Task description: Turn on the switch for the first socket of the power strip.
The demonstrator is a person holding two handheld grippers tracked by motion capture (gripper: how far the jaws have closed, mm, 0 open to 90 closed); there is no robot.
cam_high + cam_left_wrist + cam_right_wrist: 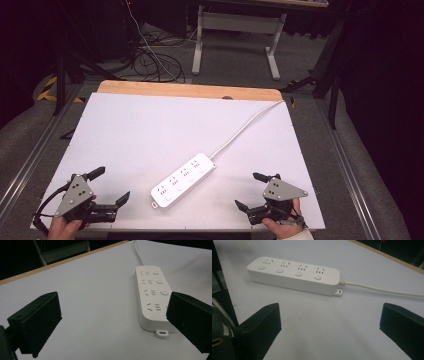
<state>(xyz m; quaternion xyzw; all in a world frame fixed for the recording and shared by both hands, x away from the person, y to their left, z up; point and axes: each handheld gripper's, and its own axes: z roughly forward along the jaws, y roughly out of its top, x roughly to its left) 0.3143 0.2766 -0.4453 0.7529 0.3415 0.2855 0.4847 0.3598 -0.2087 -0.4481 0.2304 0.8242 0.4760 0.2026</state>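
White moulded plastic forms the four-outlet power strip [183,180], which lies flat and diagonal on the near centre of the white-topped desk [150,125], each outlet paired with a round button. Its white cable [245,125] leaves the far end and runs toward the far right corner of the desk, beside the bare wooden edge strip [190,90]. A small mounting lug projects from each end of the strip. The left tool [107,187] rests at the near left corner, jaws spread with nothing between them; in the left gripper view the near end of the strip [152,297] lies just beyond the right-hand jaw. The right tool [252,192] sits at the near right, apart from the strip, jaws likewise spread and empty. Judged risks from this position: the smooth casing may slide or pivot on the slick surface if only one tool pushes it, and the trailing cable may drag or twist the strip when it is lifted. A grip taken across the buttons could depress one.
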